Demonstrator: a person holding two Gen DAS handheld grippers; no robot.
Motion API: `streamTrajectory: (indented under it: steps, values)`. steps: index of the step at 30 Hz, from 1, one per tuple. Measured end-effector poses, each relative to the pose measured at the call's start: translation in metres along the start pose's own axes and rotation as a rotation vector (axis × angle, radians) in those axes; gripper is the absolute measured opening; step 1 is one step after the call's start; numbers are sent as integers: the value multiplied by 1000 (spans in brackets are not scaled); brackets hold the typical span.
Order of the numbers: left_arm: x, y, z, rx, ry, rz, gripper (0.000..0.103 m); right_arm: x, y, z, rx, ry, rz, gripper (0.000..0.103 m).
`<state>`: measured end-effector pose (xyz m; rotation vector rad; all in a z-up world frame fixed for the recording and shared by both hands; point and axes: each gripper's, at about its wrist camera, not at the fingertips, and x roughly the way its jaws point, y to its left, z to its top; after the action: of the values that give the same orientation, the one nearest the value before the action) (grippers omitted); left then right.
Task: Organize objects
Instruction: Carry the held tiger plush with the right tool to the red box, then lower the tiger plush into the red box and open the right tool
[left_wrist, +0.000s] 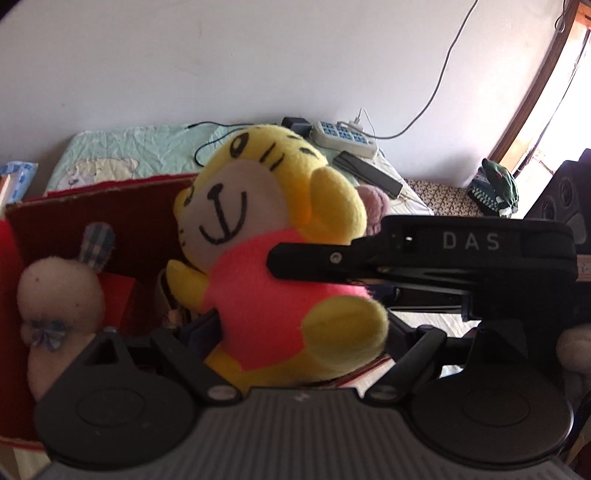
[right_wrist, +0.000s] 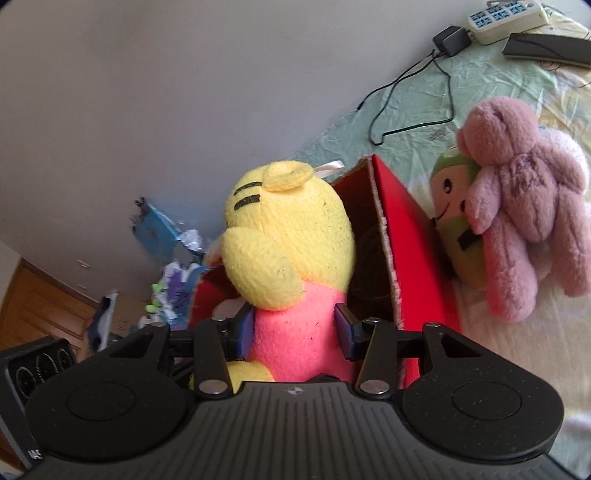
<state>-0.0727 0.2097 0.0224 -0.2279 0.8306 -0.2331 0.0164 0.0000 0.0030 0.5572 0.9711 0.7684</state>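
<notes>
Plush tiger (left_wrist: 266, 254): yellow head and limbs, cream face with a stitched black smile, black stripes on the brow, pink body. It is held above the open red box (right_wrist: 402, 236) on the bed (right_wrist: 509, 354), with its long axis near upright, head uppermost and tipped toward the left in the left wrist view, face turned to that camera. The right gripper (right_wrist: 295, 328) is pinched on the pink body from both sides. The left gripper (left_wrist: 295, 332) is seen around the lower body; whether its fingers press the toy cannot be told. In the left wrist view, the face, a cream rabbit toy (left_wrist: 55, 295) inside the box and the right tool reaching in from the side are shown. In the right wrist view, only the tiger's back is shown, with a pink teddy bear (right_wrist: 524, 199) and a green doll (right_wrist: 454, 206) lying just beside the box.
</notes>
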Motion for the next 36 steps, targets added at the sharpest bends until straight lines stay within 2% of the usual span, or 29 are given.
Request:
streamTrajectory:
  steps: [5, 10, 13, 14, 16, 18, 19, 20, 24, 28, 33, 36]
  values:
    - [16, 3, 2, -9, 34, -43, 86, -3, 6, -4, -85, -47, -82, 47]
    - [26, 7, 3, -19, 56, -61, 89, -1, 5, -1, -108, -42, -100, 46]
    - [24, 10, 2, -11, 56, -56, 91, -1, 9, -3, -108, -50, -104, 52]
    - [23, 12, 1, -7, 53, -48, 91, -4, 11, -3, -111, -62, -108, 57]
    - [21, 13, 1, 2, 49, -25, 91, -11, 15, -4, -123, -106, -129, 61]
    - [17, 15, 1, -5, 44, -34, 90, -16, 18, -1, -133, -131, -131, 59]
    - [15, 17, 1, -10, 40, -46, 90, -17, 20, 0, -138, -131, -118, 55]
    - [13, 17, 1, -13, 35, -55, 90, -18, 22, 1, -145, -132, -108, 46]
    - [16, 14, 1, -22, 38, -72, 89, -15, 33, 3, -205, -143, -120, 36]
    - [25, 12, 2, -15, 54, -69, 89, -14, 19, 9, -144, -123, -116, 33]
    - [36, 4, 2, 7, 66, -53, 89, -20, 15, 6, -143, -134, -127, 31]
    - [39, 9, 3, -12, 76, -69, 90, -22, 11, 4, -124, -135, -113, 30]
